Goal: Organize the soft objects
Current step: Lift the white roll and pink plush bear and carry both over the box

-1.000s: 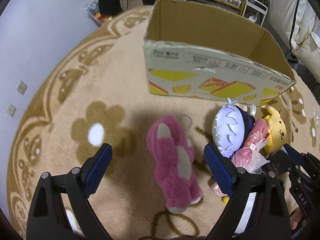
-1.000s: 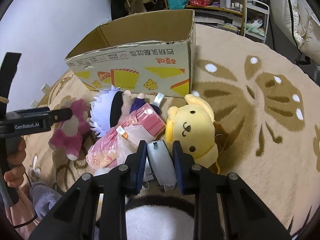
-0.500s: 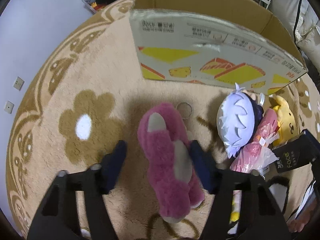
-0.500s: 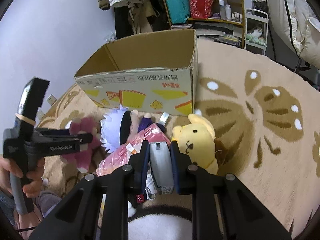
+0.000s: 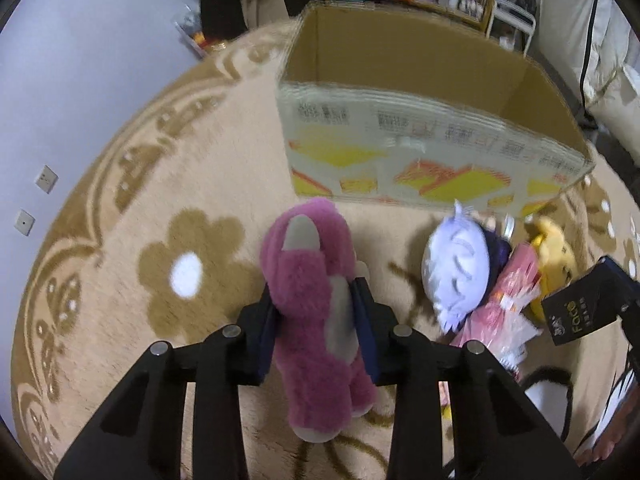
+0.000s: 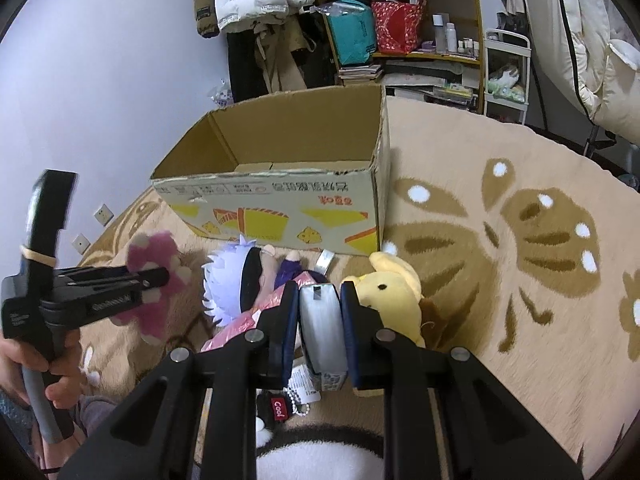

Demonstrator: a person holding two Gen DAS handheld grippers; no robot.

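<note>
The cardboard box (image 6: 280, 184) looks empty in both views, so the sorting seems barely begun: every toy lies on the patterned carpet (image 5: 132, 200) in front of it. The left gripper (image 5: 318, 320) is closing its jaws on the pink plush bear (image 5: 312, 280), pads already denting the fur at its waist. The right gripper (image 6: 320, 316) has its jaws nearly together, clamped on a pale grey pouch-like soft item (image 6: 322, 320). The white-haired doll (image 5: 458, 268), pink wrapped packet (image 5: 508, 300) and yellow plush dog (image 6: 394, 284) remain. Behind stand a shelf (image 6: 420, 56) and hanging coats (image 6: 248, 0).
</note>
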